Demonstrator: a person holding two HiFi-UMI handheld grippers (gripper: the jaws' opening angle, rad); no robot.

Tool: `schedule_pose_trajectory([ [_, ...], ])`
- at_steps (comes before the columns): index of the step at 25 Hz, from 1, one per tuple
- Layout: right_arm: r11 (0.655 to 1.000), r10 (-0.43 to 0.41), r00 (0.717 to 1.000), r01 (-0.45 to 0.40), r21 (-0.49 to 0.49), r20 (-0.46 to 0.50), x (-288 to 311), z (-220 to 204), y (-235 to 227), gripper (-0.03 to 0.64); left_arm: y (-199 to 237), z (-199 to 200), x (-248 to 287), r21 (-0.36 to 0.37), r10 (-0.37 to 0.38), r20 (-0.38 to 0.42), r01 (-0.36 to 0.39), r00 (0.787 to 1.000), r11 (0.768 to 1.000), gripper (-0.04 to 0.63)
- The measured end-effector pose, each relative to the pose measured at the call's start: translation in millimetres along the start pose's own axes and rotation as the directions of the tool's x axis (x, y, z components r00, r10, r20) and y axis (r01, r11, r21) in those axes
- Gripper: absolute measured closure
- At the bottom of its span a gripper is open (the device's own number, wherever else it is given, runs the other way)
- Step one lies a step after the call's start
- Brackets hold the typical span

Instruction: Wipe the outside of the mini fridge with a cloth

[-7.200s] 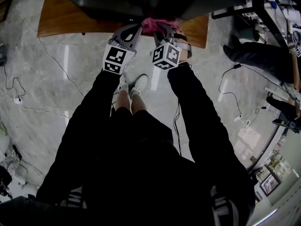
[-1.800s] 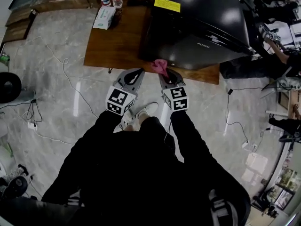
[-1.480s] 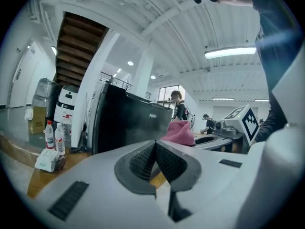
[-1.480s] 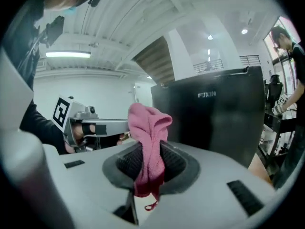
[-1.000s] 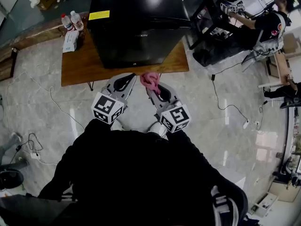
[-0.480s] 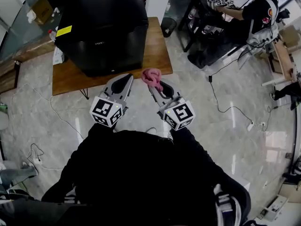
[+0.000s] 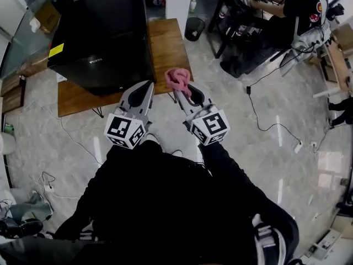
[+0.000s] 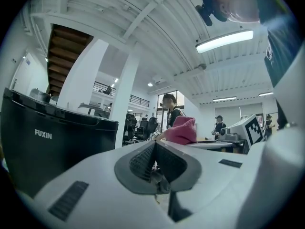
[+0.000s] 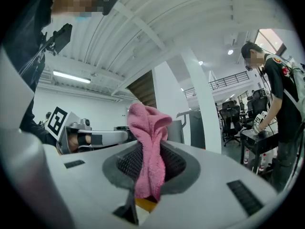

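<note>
The black mini fridge (image 7: pixel 105 37) stands on a low wooden table (image 7: pixel 168 48) at upper left in the head view; its front (image 8: pixel 52 147) with a white brand word fills the left of the left gripper view. A pink cloth (image 7: pixel 178 79) is bunched at the tip of my right gripper (image 7: pixel 183 89), which is shut on it; the right gripper view has the cloth (image 9: pixel 148 147) pinched between the jaws. My left gripper (image 7: pixel 144 88) is shut with nothing in it, just off the fridge's near right corner.
A person sits at a desk (image 7: pixel 287 10) at the upper right, near black chairs. Cables (image 7: pixel 265 120) trail over the marble floor on the right. A black bin (image 7: pixel 194 28) stands behind the table. Small devices and cords (image 7: pixel 22 214) lie at lower left.
The view has swung round the fridge's right side: fridge and table slid to the upper left, the desk area came in. Both grippers kept their hold and spacing.
</note>
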State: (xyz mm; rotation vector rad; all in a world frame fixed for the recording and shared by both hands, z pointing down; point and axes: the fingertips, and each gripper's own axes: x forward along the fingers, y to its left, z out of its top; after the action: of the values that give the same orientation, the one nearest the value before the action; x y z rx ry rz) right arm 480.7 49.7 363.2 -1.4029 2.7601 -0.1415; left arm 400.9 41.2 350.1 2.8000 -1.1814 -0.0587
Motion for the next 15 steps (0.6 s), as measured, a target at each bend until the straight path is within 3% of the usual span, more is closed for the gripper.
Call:
schedule_pose_trajectory([
  [8,1.0,0.003,1.0,-0.003,0.001,-0.009,66,-11,-55,0.537,33,-4,70,-0.04,-0.027,0.04,0.029,0.999,0.999,0.589],
  [15,1.0,0.025,1.0,-0.025,-0.005,-0.004,105,-4,-89,0.537,46,-3,104,-0.034,-0.036,0.028,0.037,0.999,0.999,0.589],
])
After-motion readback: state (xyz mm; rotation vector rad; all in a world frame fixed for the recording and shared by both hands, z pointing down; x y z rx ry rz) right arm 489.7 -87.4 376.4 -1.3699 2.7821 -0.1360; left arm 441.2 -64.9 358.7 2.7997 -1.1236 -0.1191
